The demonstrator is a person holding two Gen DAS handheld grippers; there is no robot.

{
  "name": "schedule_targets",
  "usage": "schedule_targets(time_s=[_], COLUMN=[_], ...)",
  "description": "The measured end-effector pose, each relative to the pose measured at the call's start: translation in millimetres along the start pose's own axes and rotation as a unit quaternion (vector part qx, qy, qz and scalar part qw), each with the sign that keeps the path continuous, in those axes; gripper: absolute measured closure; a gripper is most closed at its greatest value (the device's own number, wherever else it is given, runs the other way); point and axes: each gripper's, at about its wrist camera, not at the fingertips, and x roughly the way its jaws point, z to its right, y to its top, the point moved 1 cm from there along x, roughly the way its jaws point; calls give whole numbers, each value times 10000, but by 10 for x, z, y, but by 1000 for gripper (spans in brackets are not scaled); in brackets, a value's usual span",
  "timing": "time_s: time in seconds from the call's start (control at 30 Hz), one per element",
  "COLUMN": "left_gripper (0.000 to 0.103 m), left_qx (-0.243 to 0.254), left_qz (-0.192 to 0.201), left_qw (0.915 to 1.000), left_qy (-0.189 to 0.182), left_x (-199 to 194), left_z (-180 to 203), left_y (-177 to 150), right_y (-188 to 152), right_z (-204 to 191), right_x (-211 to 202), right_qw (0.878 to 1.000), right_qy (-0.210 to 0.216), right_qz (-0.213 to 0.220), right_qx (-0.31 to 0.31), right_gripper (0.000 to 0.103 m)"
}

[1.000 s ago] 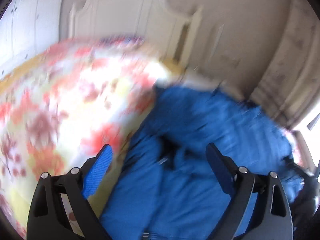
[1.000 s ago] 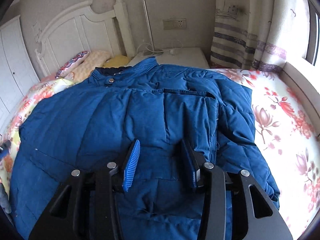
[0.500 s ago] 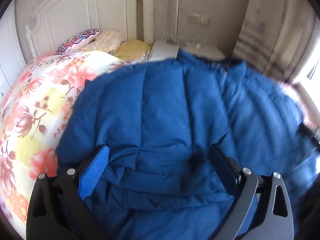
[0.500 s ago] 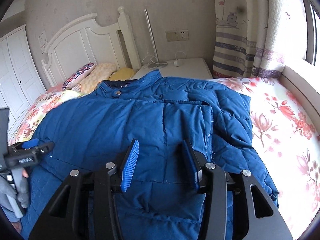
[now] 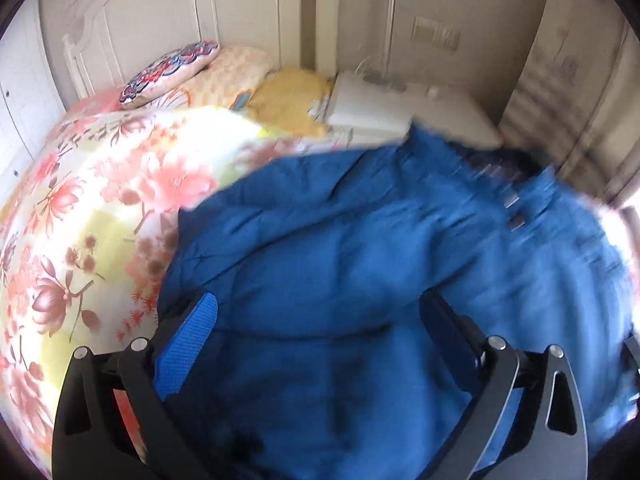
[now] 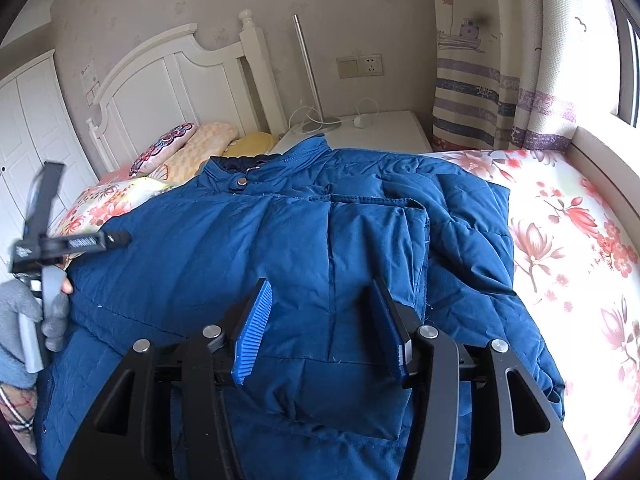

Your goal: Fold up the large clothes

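We see the blue padded jacket (image 6: 280,248) spread on the bed (image 6: 568,240), collar toward the headboard, long axis running away from us. Left tongs (image 5: 316,320) wide, nothing between them, over its left edge and nearer the unfolded side. Right tongs (image 6: 320,316) half open, empty, just opening, above the folded-in panel. No legible writing.

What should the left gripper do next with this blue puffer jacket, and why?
Probably lower the left gripper onto the blue puffer jacket's near side edge and close. Its jaws have just been opening wide with nothing pinched, and that side lies unfolded on the floral bedspread, while the other side is already folded over.
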Motion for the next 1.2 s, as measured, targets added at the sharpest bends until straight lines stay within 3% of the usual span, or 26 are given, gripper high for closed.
schedule_targets(time_s=[0.13, 0.27, 0.37, 0.47, 0.57, 0.67, 0.8, 0.87, 0.93, 1.03, 1.13, 1.2], left_gripper=[3, 3, 2, 3, 3, 3, 3, 2, 2, 2, 2, 2], left_qx=[459, 1056, 1398, 1158, 887, 551, 31, 39, 344, 451, 349, 367], left_qz=[324, -3, 62, -52, 279, 551, 298, -59, 322, 356, 384, 406], left_qw=[9982, 9939, 9901, 9932, 9954, 9970, 9990, 9996, 9982, 9970, 9978, 9976], left_qy=[-228, -317, 111, -73, -247, 8, 339, 291, 380, 522, 403, 434], left_x=[-216, 144, 385, 380, 61, -228, -124, 122, 244, 234, 227, 211], left_z=[466, 1137, 1400, 1318, 1051, 631, 47, -82, -57, -23, -78, -91], left_y=[94, 71, -57, -17, 10, -9, -40, -139, -247, -267, -276, -281], right_y=[-1, -8, -9, -12, -15, -14, -13, -15, -19, -29, -8, 84], right_z=[-18, -17, -19, -15, 0, 5, 2, 7, 0, -17, -106, -288], right_x=[13, 18, 17, 23, 21, 22, 23, 18, 13, -48, -260, -353], right_qw=[10000, 10000, 10000, 10000, 10000, 10000, 10000, 10000, 10000, 9998, 9974, 9962], right_qy=[-72, -52, -35, -28, -4, -2, -15, -26, -38, -142, -428, -325], right_qz=[-28, -33, -30, -53, -57, -56, -54, -46, -27, 115, 568, 736], right_qx=[-55, -29, -24, 9, 46, 52, 39, 28, 5, -31, -104, -343], right_gripper=[54, 54, 54, 54, 54, 54, 54, 54, 54, 54, 53, 53])
